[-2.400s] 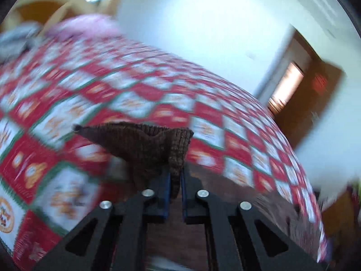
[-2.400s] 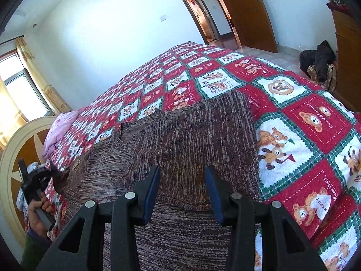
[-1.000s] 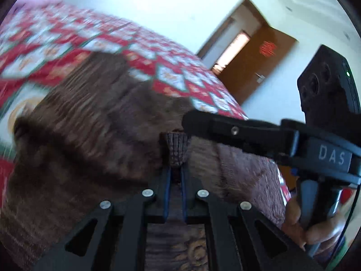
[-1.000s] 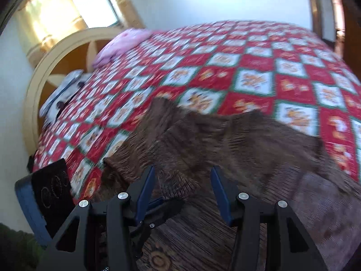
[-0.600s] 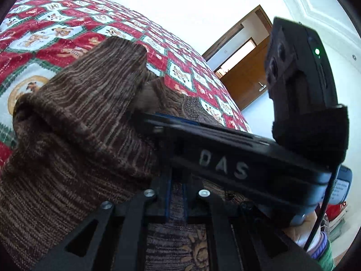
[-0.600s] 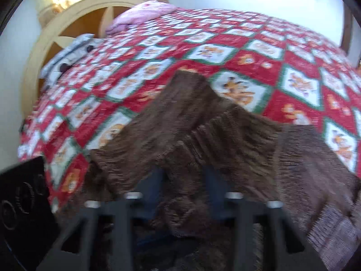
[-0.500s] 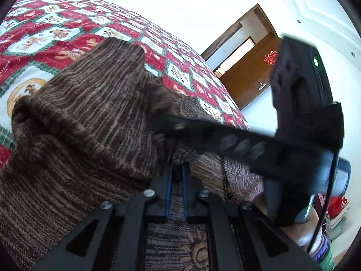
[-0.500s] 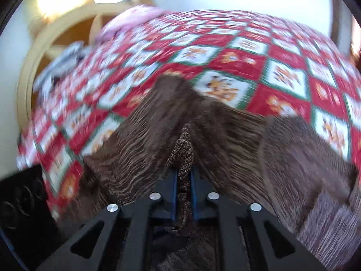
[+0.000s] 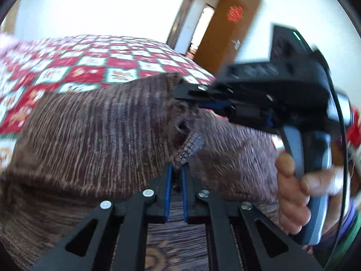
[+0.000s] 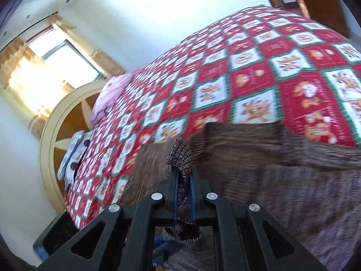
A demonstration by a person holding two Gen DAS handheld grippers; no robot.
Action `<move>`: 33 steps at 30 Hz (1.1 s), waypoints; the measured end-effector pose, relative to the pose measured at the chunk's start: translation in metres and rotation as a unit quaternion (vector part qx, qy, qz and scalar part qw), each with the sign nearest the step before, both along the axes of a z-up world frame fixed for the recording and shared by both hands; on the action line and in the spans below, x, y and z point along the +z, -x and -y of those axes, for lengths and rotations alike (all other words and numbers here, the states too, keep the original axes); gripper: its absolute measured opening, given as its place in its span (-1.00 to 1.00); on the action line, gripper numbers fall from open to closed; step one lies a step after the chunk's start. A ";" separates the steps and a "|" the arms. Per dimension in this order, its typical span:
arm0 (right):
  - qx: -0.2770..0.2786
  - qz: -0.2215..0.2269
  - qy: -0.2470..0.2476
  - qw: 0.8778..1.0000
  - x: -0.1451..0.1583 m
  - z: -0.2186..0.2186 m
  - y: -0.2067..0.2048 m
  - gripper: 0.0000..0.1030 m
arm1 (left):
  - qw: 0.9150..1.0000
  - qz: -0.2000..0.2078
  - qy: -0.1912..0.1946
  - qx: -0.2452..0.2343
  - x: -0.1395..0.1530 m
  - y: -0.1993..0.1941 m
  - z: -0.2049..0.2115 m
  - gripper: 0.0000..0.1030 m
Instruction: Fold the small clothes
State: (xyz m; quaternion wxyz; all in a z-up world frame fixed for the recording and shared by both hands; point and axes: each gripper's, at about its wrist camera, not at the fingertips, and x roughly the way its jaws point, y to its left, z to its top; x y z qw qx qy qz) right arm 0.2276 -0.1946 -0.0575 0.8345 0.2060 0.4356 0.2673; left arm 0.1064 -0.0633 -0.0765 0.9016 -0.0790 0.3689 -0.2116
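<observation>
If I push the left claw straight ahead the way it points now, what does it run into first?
Likely the brown sweater it already pinches: knit bunches right past the left claw. Just beyond, up and to the right, sits the right claw, though depth is unclear.

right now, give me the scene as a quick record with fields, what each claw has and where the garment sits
garment: brown knit sweater, bunched, partly lifted off the bed
surface: red, white and green patchwork quilt on a bed
left claw: shut on a ribbed edge of the sweater
right claw: shut on a fold of the same sweater
right hand: grips the right tool's handle, close beside the left claw
background: pink pillow at the headboard, brown door ajar
image quality: both views motion-blurred
</observation>
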 end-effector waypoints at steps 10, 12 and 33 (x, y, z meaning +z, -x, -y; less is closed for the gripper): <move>-0.096 -0.026 0.099 0.990 -0.037 0.035 0.002 -0.83 | 0.996 0.008 -0.043 -0.083 0.000 0.015 0.021 -0.55; -0.118 -0.020 0.093 0.988 -0.029 0.045 0.010 -0.83 | 0.996 -0.001 -0.030 -0.086 0.003 0.019 0.015 -0.13; -0.038 -0.065 0.145 0.987 -0.021 -0.002 0.119 -0.83 | 0.983 -0.045 -0.106 0.141 -0.003 0.018 -0.147 0.29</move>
